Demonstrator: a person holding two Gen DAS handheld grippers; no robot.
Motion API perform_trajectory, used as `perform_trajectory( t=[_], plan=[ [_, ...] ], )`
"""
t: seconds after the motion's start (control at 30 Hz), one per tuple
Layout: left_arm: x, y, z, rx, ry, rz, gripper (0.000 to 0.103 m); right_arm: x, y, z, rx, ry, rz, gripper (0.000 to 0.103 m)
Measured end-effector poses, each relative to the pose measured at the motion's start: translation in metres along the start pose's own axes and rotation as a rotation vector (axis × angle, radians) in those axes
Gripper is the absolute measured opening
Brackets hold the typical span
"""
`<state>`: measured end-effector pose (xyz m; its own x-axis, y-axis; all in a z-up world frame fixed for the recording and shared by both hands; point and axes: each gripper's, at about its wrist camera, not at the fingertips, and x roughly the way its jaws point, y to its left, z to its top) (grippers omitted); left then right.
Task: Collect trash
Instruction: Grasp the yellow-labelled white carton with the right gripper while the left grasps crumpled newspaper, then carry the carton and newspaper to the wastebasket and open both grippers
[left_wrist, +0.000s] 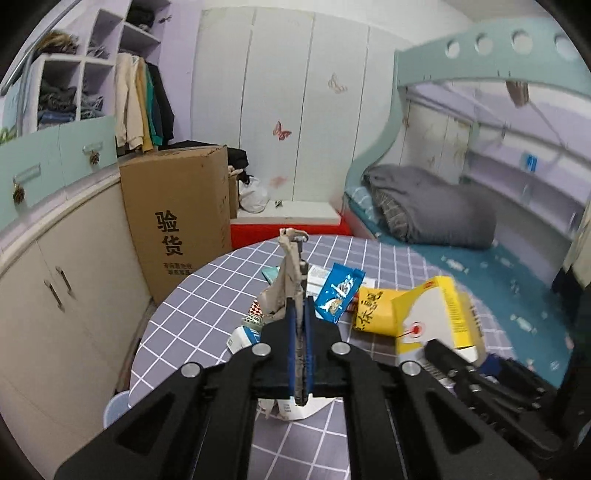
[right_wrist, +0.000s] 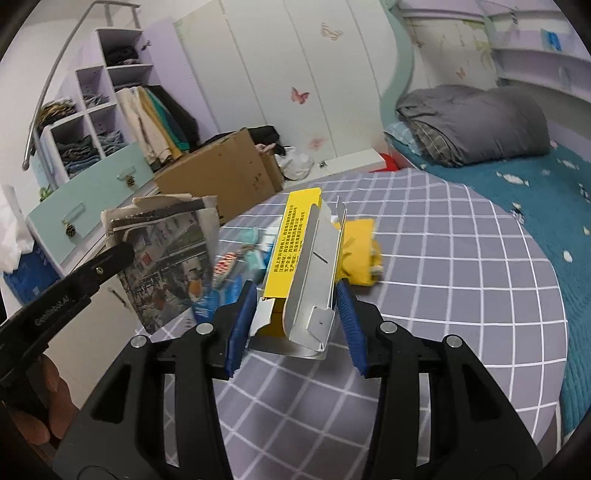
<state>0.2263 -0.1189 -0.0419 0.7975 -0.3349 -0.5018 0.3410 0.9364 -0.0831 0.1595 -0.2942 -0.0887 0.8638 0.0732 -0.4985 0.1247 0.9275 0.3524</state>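
While both pickups look done, the folded newspaper (right_wrist: 166, 254) is clamped in the left gripper (left_wrist: 301, 332)'s closed jaws and the yellow carton (right_wrist: 299, 273) in the right gripper (right_wrist: 295, 314)'s, above the tabletop (right_wrist: 443, 258); a bin probably needs finding next, with more wrappers (left_wrist: 338, 293) left.

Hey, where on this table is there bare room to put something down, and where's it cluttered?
The table is bare on its bed-side half, from the yellow box across to the rim by the teal bedspread, and along the near edge under the right gripper. The litter crowds the far middle: blue wrapper, yellow packet, small cartons.
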Motion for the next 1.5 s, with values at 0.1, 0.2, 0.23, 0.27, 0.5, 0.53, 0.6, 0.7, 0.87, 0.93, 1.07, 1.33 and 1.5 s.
perform_trajectory(
  t=[0.1,0.2,0.23,0.27,0.5,0.53,0.6,0.7,0.87,0.93,1.07,1.33,1.5],
  plan=[
    [-0.017,0.011,0.0,-0.02,-0.038,-0.01,0.004,-0.003,0.017,0.001,-0.021,-0.002,0.022,0.044],
    [-0.034,0.028,0.0,-0.037,-0.079,0.009,0.004,-0.004,0.039,0.002,-0.048,0.0,0.047,0.044],
    [-0.04,0.034,0.0,-0.045,-0.088,0.016,0.004,-0.004,0.046,0.001,-0.058,0.003,0.054,0.044],
    [-0.044,0.042,0.0,-0.055,-0.095,0.019,0.004,-0.004,0.055,0.001,-0.069,0.007,0.067,0.044],
    [-0.081,0.112,-0.011,-0.14,-0.122,0.108,0.004,0.011,0.125,-0.011,-0.151,0.053,0.176,0.044],
    [-0.085,0.124,-0.014,-0.153,-0.121,0.126,0.004,0.013,0.135,-0.014,-0.163,0.059,0.188,0.044],
    [-0.092,0.152,-0.021,-0.191,-0.118,0.161,0.004,0.023,0.161,-0.021,-0.188,0.092,0.239,0.044],
    [-0.099,0.195,-0.036,-0.248,-0.102,0.223,0.004,0.037,0.2,-0.036,-0.234,0.131,0.286,0.044],
    [-0.106,0.265,-0.065,-0.341,-0.063,0.317,0.004,0.065,0.263,-0.066,-0.308,0.208,0.361,0.044],
    [-0.106,0.291,-0.076,-0.373,-0.045,0.347,0.004,0.078,0.286,-0.078,-0.333,0.241,0.385,0.044],
    [-0.099,0.336,-0.097,-0.439,0.006,0.407,0.004,0.11,0.33,-0.104,-0.388,0.31,0.426,0.044],
    [-0.072,0.409,-0.139,-0.525,0.128,0.505,0.004,0.195,0.388,-0.152,-0.425,0.419,0.435,0.075],
    [-0.058,0.426,-0.158,-0.548,0.181,0.516,0.004,0.223,0.39,-0.173,-0.411,0.494,0.406,0.075]
  ],
)
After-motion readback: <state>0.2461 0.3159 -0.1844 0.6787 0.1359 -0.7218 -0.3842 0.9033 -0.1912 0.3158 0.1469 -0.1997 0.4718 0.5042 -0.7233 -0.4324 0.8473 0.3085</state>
